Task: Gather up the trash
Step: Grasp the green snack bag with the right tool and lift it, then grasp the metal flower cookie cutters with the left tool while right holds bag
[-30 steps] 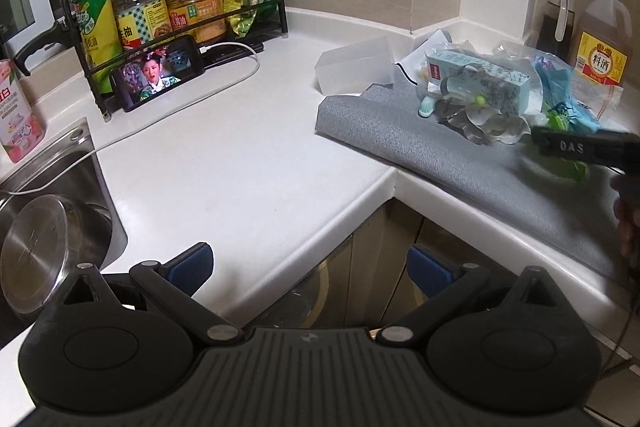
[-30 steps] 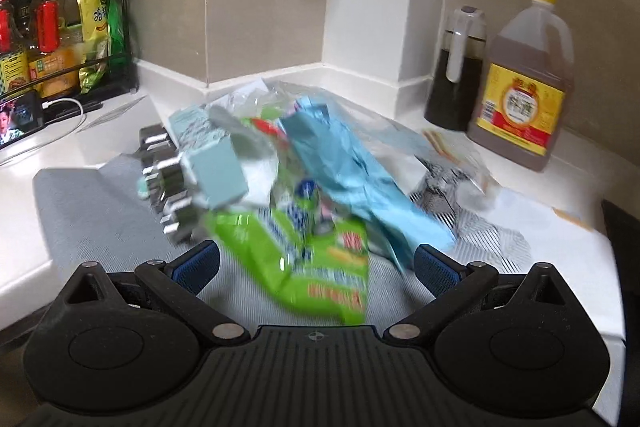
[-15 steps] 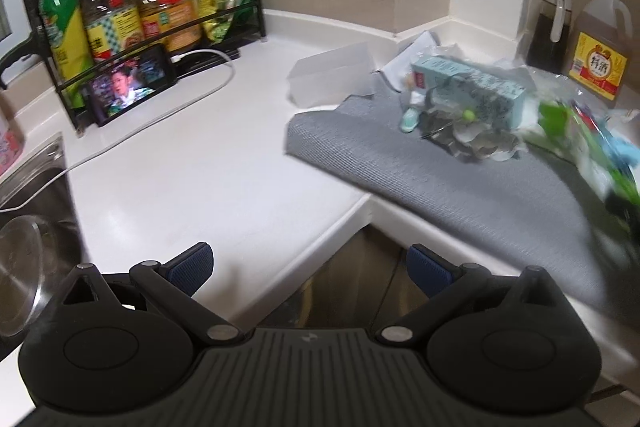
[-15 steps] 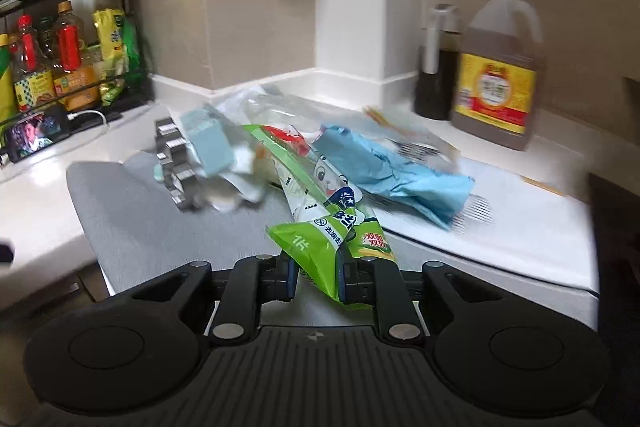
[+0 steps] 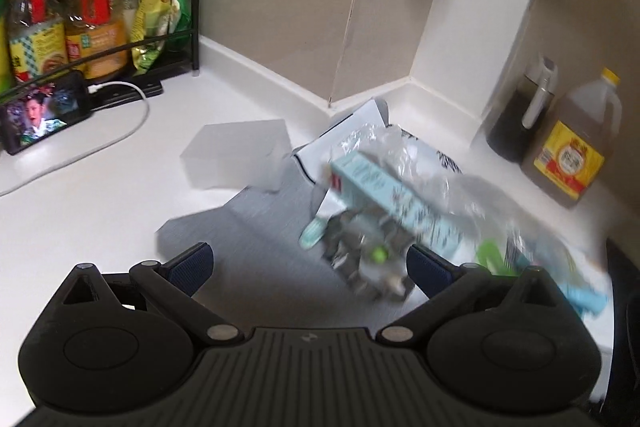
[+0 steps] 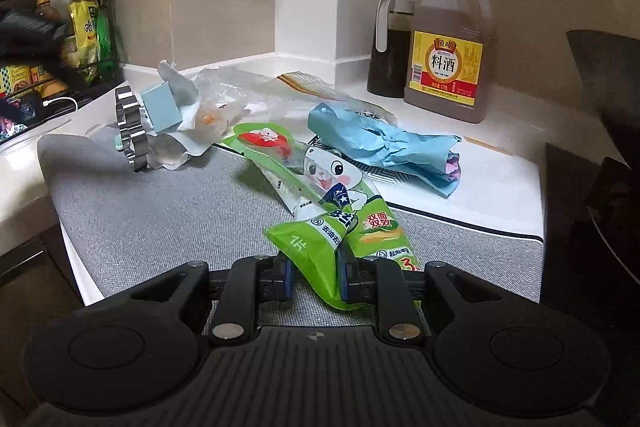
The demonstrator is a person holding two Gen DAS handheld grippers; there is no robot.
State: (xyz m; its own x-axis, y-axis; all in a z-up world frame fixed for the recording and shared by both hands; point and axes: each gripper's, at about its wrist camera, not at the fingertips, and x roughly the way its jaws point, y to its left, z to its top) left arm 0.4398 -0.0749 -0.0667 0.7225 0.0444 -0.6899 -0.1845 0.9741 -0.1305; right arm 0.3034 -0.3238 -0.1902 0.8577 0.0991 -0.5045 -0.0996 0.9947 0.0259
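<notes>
The right gripper (image 6: 313, 277) is clamped on the near end of a green wrapper (image 6: 320, 211), its blue pads pressed against the crumpled plastic on both sides. The rest of the wrapper stretches away over a grey mat (image 6: 160, 219) on the white counter (image 6: 500, 131).

The left gripper (image 5: 308, 263) is spread wide with nothing between its fingers, hovering above the mat's near edge. Just ahead of it, blurred by motion, lies a pale blue carton (image 5: 392, 199) over what seems to be crinkled silver foil (image 5: 360, 259).

Beyond the green wrapper lie a crumpled blue bag (image 6: 384, 143), clear plastic film (image 6: 256, 83) and a metal scalloped cutter (image 6: 132, 123) beside the carton. A cooking wine jug (image 6: 448, 51) and a dark sauce dispenser (image 6: 390, 47) stand at the back wall. A bottle rack (image 5: 92, 19) and a lit phone (image 5: 40, 115) sit far left.
</notes>
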